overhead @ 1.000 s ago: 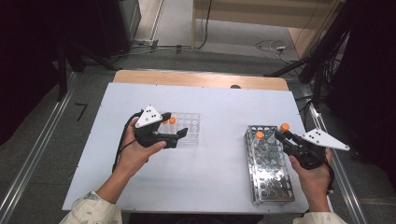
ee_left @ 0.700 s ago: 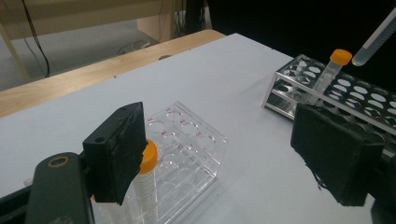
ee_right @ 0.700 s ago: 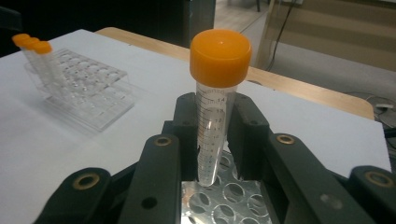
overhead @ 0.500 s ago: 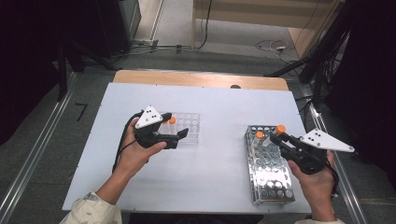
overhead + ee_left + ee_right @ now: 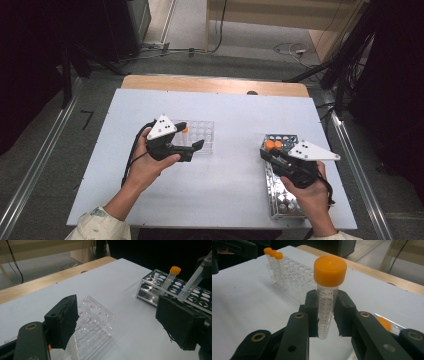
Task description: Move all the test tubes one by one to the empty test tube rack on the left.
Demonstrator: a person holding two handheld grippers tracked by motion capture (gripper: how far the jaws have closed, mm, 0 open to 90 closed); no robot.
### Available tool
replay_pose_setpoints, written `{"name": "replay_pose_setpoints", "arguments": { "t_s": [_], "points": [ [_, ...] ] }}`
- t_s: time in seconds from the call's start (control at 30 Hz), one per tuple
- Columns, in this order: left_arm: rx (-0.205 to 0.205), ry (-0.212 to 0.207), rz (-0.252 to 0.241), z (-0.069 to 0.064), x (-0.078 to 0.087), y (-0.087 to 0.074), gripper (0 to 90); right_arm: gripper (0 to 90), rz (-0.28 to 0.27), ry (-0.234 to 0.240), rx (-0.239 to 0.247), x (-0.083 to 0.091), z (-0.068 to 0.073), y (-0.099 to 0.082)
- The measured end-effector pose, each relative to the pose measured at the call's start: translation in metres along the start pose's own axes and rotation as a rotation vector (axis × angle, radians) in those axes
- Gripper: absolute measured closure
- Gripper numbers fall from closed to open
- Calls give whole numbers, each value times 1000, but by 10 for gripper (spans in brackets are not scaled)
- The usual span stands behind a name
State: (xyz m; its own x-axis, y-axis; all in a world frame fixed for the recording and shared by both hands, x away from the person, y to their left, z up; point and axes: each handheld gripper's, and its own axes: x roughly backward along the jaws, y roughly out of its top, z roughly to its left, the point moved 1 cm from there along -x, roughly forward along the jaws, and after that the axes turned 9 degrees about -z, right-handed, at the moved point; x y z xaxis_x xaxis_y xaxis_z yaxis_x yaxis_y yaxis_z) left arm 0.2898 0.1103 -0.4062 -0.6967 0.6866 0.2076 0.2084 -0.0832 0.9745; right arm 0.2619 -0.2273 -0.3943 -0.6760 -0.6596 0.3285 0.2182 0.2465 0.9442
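My right gripper [image 5: 327, 315] is shut on a clear graduated tube with an orange cap [image 5: 330, 268], held upright between the pads. In the high view this gripper [image 5: 265, 154] is over the far end of the metal rack [image 5: 286, 202], beside another orange-capped tube [image 5: 270, 144] standing in it. My left gripper [image 5: 196, 146] hovers over the near edge of the clear plastic rack [image 5: 204, 131], jaws wide open with nothing between them. The left gripper view looks across the clear rack [image 5: 93, 323] to the metal rack [image 5: 152, 290] and its capped tube [image 5: 170, 277].
Three orange-capped tubes [image 5: 273, 255] stand in the clear rack's far corner. The white tabletop [image 5: 235, 115] has bare room between the two racks. A wooden strip [image 5: 215, 85] runs along its far edge, with dark stands and cables beyond.
The right gripper has carried its tube leftward, from the metal rack's right side to over its far left end. The left gripper has stayed put.
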Motion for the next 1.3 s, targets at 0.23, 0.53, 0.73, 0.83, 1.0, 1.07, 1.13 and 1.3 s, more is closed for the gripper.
{"name": "replay_pose_setpoints", "arguments": {
  "t_s": [0.23,0.53,0.73,0.83,1.0,1.07,1.13,1.3],
  "points": [
    [0,-31,-20,-9,2,4,198,719,18,50,26,-20,16,-2],
    [-6,-65,-18,-19,0,5,198,718,63,92,44,-43,31,-7],
    [-16,-98,-9,-28,-3,3,202,718,79,122,62,-56,42,-8],
    [-18,-115,-11,-33,-3,4,213,718,87,139,67,-60,47,-9],
    [-29,-148,-12,-42,-5,2,235,718,102,156,73,-68,54,-11],
    [-38,-161,-5,-47,-7,0,238,718,106,166,75,-71,57,-11],
    [-44,-172,0,-51,-9,-2,258,718,107,176,84,-73,60,-11],
    [-44,-198,4,-56,-13,-8,338,718,104,201,84,-77,67,-10]
  ]
}}
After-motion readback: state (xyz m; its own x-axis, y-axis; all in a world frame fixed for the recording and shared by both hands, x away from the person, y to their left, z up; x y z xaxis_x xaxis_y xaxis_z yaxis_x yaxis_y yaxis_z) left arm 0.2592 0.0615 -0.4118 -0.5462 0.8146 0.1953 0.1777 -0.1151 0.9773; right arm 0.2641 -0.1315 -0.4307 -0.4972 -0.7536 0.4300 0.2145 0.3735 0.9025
